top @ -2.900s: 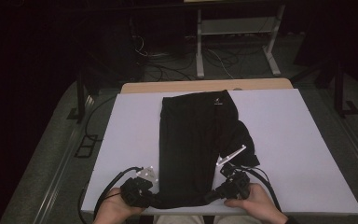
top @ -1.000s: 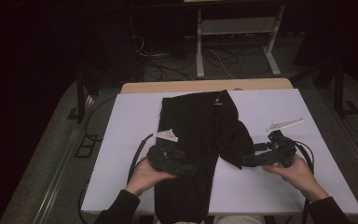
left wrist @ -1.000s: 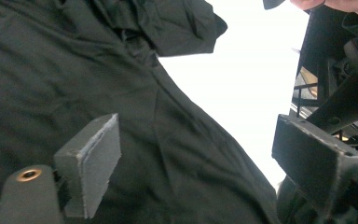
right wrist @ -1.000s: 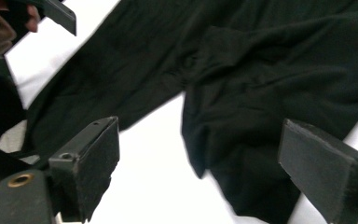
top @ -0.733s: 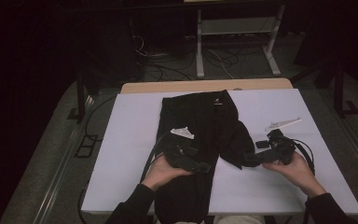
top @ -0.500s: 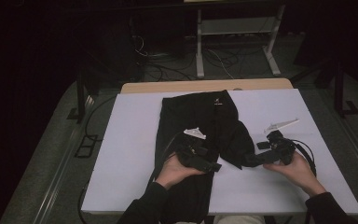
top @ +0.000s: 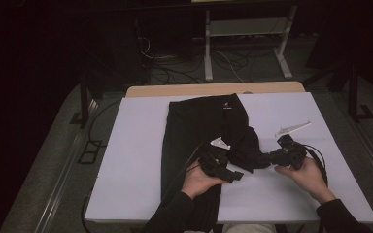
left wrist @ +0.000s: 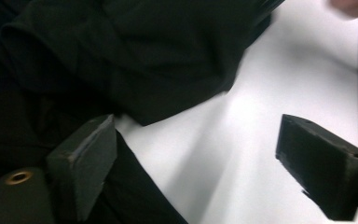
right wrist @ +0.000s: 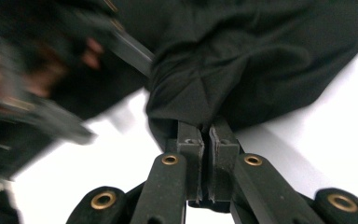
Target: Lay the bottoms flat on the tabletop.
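Dark floor, loose cables and a metal stand fill the room beyond our white table point(top: 126, 160), which takes up most of the high view. On it lies the black garment point(top: 194, 126), laid lengthwise down the middle, its near end hanging over the table's near edge and a small pale logo near its far end. On its right side a bunched fold bulges out onto the bare white surface.

We judge the step in hand to be folding: that bunched fold is being gathered so it can be carried across. Our right gripper point(right wrist: 208, 140) has just been closing, and its jaws now pinch the edge of that fold, with cloth puckered tightly around their tips. In the high view the same gripper point(top: 267, 158) sits just right of the bulge.

Our left gripper point(left wrist: 191, 163) stands released, jaws wide apart, with bare table between them and the garment's edge just beyond and beside one jaw. In the high view it rests low point(top: 218, 167) against the garment's right side, close to the right gripper.

Next, we think the left jaws must slide onto the cloth edge ahead and clamp it cleanly, taking both layers if possible. Then both hands can lift together and lay the fold flat, without dragging the rest askew.
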Demonstrator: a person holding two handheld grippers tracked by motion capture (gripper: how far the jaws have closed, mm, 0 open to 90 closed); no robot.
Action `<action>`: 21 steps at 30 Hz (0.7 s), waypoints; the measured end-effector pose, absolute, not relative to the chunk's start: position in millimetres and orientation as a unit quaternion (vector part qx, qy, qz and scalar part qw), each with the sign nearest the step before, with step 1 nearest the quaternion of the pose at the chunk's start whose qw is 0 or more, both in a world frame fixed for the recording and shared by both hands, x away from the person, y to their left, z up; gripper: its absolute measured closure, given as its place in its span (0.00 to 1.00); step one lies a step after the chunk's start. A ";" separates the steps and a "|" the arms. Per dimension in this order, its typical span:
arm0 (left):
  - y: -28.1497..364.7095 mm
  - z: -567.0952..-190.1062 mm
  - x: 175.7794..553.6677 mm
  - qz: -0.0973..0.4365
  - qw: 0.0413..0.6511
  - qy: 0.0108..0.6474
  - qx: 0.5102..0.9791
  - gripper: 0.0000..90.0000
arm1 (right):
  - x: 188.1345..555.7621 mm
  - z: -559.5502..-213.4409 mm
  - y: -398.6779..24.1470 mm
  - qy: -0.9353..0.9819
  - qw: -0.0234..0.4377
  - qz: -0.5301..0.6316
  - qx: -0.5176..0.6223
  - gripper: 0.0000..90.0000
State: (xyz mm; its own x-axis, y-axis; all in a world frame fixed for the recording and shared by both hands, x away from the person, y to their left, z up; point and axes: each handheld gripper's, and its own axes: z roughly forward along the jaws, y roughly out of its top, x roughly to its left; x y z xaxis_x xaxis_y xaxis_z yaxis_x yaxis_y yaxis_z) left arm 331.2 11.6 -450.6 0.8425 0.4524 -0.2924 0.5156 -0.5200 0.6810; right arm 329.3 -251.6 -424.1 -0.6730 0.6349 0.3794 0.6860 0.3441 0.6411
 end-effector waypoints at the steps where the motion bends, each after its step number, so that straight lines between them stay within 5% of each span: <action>1: 10.3 -450.7 331.4 -0.032 0.402 0.281 0.871 0.16 | 329.2 -420.6 -253.7 -0.813 0.038 -0.420 -0.401 0.94; 12: -11.2 -449.9 317.2 0.035 0.407 0.306 0.860 0.12 | 330.0 -400.5 -246.5 -0.790 0.079 -0.458 -0.400 0.94; 14: -12.4 -449.3 318.1 0.029 0.422 0.305 0.853 0.25 | 331.6 -396.5 -242.5 -0.786 0.090 -0.468 -0.393 0.94; 18: -4.8 -443.5 321.9 -0.002 0.451 0.305 0.839 0.76 | 332.8 -393.0 -238.9 -0.795 0.075 -0.458 -0.390 0.94; 21: 9.3 -430.4 328.0 -0.028 0.447 0.297 0.844 0.96 | 337.5 -394.8 -240.0 -0.804 0.070 -0.442 -0.392 0.94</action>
State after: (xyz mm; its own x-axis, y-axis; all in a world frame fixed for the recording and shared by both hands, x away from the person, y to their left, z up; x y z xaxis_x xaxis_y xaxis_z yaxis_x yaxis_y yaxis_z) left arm 328.0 9.3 -430.4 0.8224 0.4757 -0.3119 0.5254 -0.4250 0.7371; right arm 337.5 -240.0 -394.8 -0.6834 0.5677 0.4589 0.6919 0.3032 0.6553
